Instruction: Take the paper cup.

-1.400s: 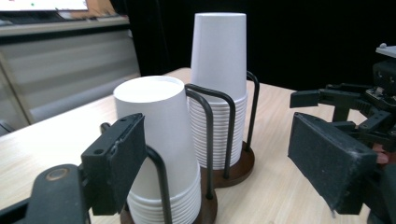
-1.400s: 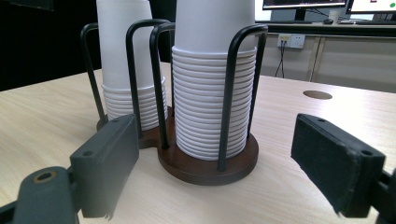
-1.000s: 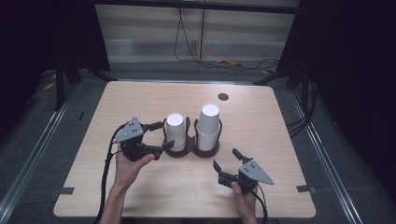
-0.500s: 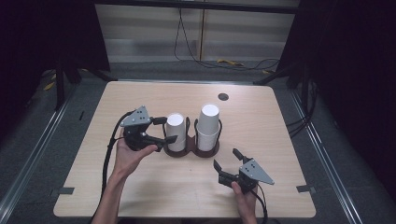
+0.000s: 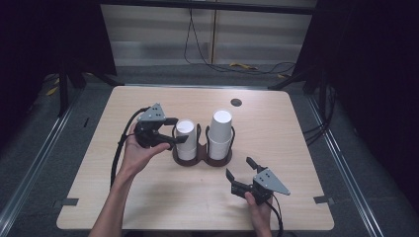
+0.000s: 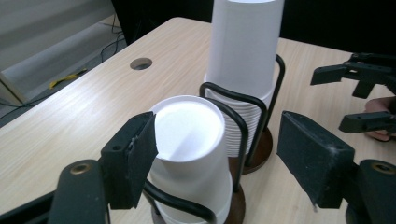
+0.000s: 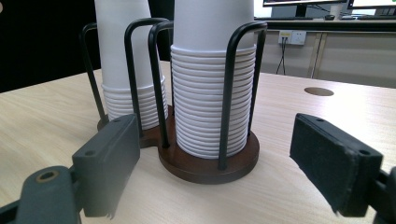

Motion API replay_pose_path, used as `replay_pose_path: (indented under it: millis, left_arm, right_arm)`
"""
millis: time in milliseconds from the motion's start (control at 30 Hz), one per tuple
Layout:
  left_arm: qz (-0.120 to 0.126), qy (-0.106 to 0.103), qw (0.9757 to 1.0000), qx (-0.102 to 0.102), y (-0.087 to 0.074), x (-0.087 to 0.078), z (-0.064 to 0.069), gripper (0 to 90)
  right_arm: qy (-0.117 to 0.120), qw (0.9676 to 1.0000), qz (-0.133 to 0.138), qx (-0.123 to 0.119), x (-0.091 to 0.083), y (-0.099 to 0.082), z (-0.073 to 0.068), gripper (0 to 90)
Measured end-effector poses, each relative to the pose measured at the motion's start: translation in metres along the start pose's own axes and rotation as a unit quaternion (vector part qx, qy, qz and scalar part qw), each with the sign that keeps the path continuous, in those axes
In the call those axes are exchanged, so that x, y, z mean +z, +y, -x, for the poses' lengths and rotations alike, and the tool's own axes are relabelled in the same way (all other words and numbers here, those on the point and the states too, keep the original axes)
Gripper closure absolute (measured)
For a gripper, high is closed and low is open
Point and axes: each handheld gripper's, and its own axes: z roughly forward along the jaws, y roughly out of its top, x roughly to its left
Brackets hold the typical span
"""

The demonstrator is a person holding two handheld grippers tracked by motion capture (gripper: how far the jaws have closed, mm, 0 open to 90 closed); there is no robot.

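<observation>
High view: two stacks of white paper cups, upside down, in a dark two-bay wire holder (image 5: 201, 160) at mid-table. Left stack (image 5: 186, 139) shorter, right stack (image 5: 220, 133) taller. Left gripper (image 5: 179, 130) at the top cup of the left stack, jaws either side of it, just been closing. Right gripper (image 5: 239, 168) on the near right of the table (image 5: 99, 163), well apart from the holder, jaws spread with nothing between.

Left gripper view: top cup (image 6: 189, 140) plain white, flat base uppermost, between the two black pads; one pad (image 6: 135, 158) touching its wall, the other standing off. Not yet clamped.

Right gripper view: ribbed rims of nested cups; round brown bases, two; black wire hoops. Jaws wide, nothing held.
</observation>
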Motion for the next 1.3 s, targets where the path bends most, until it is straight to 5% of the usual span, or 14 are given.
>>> replay_pose_path:
  millis: [333,567,733,1300]
  left_arm:
    - [-0.054,-0.006,0.9985,0.008,0.018,0.008,-0.010,25.7]
    - [-0.088,-0.023,0.9959,-0.006,0.023,0.018,-0.018,22.4]
    - [-0.116,-0.025,0.9930,0.009,0.030,0.025,-0.021,22.5]
    - [-0.156,-0.038,0.9869,0.020,0.029,0.041,-0.024,31.0]
  right_arm:
    - [0.000,1.0000,-0.001,0.001,0.000,0.000,0.000,15.6]
    - [0.000,1.0000,-0.001,0.001,0.000,0.000,0.000,15.6]
    - [0.000,1.0000,-0.001,-0.001,0.000,0.000,0.000,15.6]
    - [-0.001,1.0000,-0.001,-0.001,0.000,0.000,0.000,15.9]
